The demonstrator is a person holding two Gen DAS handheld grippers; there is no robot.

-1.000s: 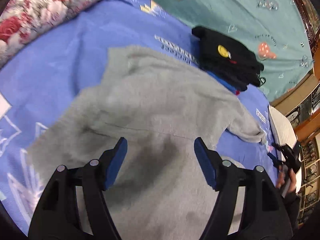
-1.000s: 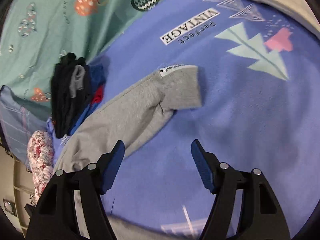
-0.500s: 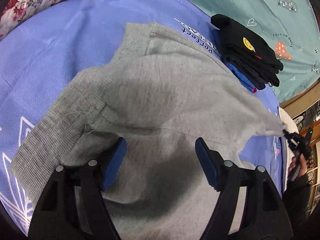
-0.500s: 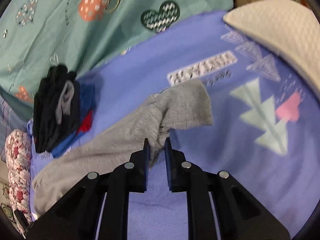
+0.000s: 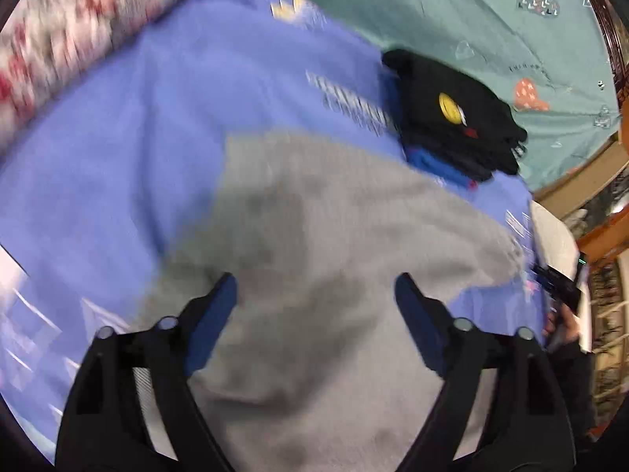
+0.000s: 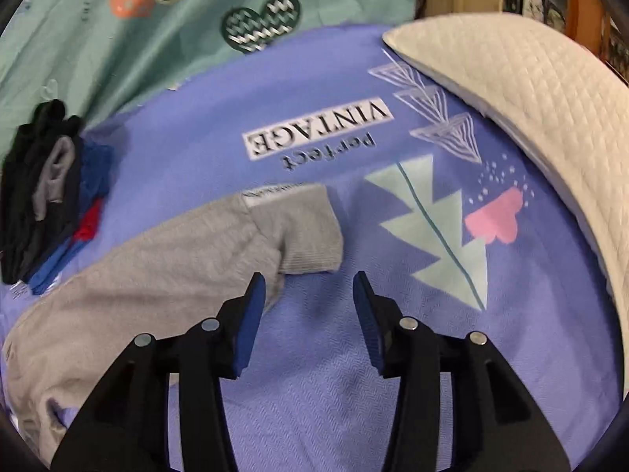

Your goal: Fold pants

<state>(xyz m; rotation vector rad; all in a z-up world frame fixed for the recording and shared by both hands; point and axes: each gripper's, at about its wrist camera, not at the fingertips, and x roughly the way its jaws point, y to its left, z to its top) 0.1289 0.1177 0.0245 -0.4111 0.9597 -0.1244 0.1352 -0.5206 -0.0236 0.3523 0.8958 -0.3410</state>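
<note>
Grey knit sweatpants [image 5: 334,259] are lying spread on the blue printed bedspread [image 5: 129,149], body section under the left tongs [image 5: 314,306] and one leg running out to its ribbed cuff [image 6: 298,228] just ahead of the right tongs [image 6: 308,295]. Left tongs are hanging spread wide over the fabric, nothing between the blue pads [image 5: 212,322]; that view is motion-blurred, so I'm not calling contact with the cloth. Right tongs are also spread and gripping nothing, with the left pad just at the leg's lower edge near the cuff and the right pad over bare bedspread. Progress, as I'm judging it: early. No clean fold is showing, the leg is lying long and unfolded, and the second leg isn't clearly separable in either view. Bringing the legs together, then folding lengthwise, is looking like what's left. A stack of folded dark clothes, black on top with blue and red below [image 6: 43,196], is sitting near the pants, apart from them. Readable text: the bedspread print is reading "Perfect VINTAGE" [image 6: 318,129], upside down from the right camera. A small white label at the cuff edge [image 6: 271,190] is carrying print too small to read. Teal patterned sheet [image 6: 98,51] and a white quilted pillow [image 6: 530,98] are bordering the bedspread.
</note>
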